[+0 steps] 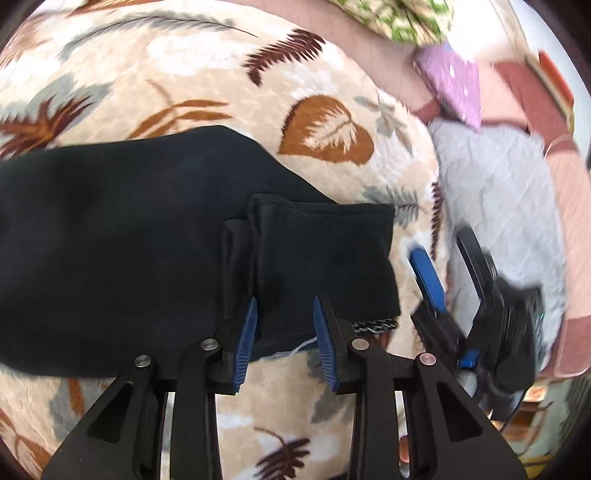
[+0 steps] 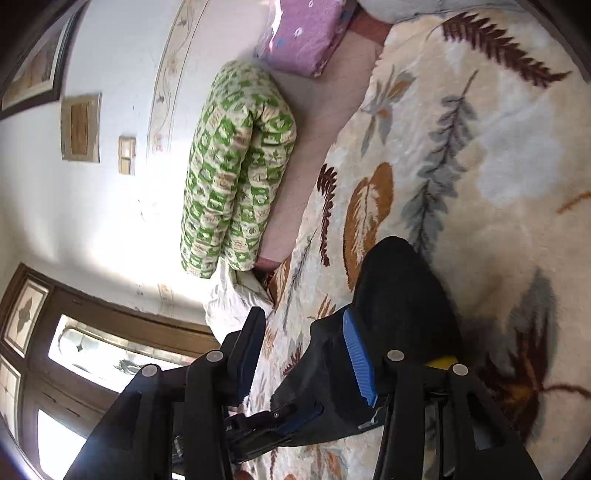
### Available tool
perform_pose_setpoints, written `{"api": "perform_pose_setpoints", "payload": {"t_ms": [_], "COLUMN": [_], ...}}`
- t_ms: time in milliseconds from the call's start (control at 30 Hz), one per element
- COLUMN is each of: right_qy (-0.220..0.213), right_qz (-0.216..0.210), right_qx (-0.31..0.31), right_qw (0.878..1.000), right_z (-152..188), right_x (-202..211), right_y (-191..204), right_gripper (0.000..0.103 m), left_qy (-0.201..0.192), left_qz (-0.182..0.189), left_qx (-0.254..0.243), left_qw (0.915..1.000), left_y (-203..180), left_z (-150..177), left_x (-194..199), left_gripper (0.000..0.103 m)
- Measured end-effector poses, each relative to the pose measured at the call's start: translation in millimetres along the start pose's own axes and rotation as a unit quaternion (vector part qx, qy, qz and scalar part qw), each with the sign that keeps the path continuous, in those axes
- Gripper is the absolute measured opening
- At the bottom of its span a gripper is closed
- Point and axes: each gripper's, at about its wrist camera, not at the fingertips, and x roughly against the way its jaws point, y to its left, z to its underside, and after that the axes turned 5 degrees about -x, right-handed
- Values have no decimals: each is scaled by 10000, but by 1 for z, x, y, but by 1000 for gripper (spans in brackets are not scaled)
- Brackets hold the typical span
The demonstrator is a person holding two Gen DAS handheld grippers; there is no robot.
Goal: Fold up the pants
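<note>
Black pants [image 1: 129, 240] lie folded on a leaf-patterned blanket [image 1: 184, 92], with a narrower folded end pointing right. My left gripper [image 1: 286, 306] points down at the near edge of that end; the hem lies flat between its blue pads, which stand apart and do not pinch it. To the right of the pants hovers my right gripper [image 1: 441, 243], blurred, open and holding nothing. In the right wrist view the right gripper [image 2: 303, 317] is open over the blanket [image 2: 480, 147]. The pants [image 2: 399, 288] lie behind its right finger, which hides part of them.
A green patterned quilt [image 2: 236, 166] and a purple folded cloth [image 2: 303, 33] lie on the pink sheet at the head of the bed, against the wall. A grey quilted pad [image 1: 498, 177] lies beyond the blanket's right edge. A window [image 2: 92, 350] is low on the left.
</note>
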Motion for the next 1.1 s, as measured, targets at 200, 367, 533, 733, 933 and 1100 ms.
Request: {"api": "perform_pose_setpoints", "payload": {"t_ms": [200,367,533,733,933,1100], "right_qy": [139,345,230,318,98,342], "right_qz": [844,1273,959,1683,2154,1740], "right_qx": [308,67,281,1025,994,1818], "right_qw": [9959,9912,9947,9799,9714,9672], "right_z": [-16,-27,-22,22,28,60], "right_x": [-41,-48,-9,8,19,8], "right_y": [-28,-68,-31,-26,-34,38], "right_gripper": [44,5,36,41,20,53], "left_qy": [-25,-45,-306,-631,-953,-1058], "left_qz": [-529,-284,-174,-172,-457,-735], "left_qx": [-372,-329,-23,503,953,1377], "left_qw": [9979,9990,9994,9966,9898,9821], "left_y": [-9,-3,33,86,151,205], "left_z": [-8,-6,-2,14,27,29], "left_x": [-32,-15,38,96,147,168], "left_gripper": [29,29,29,29,29,29]}}
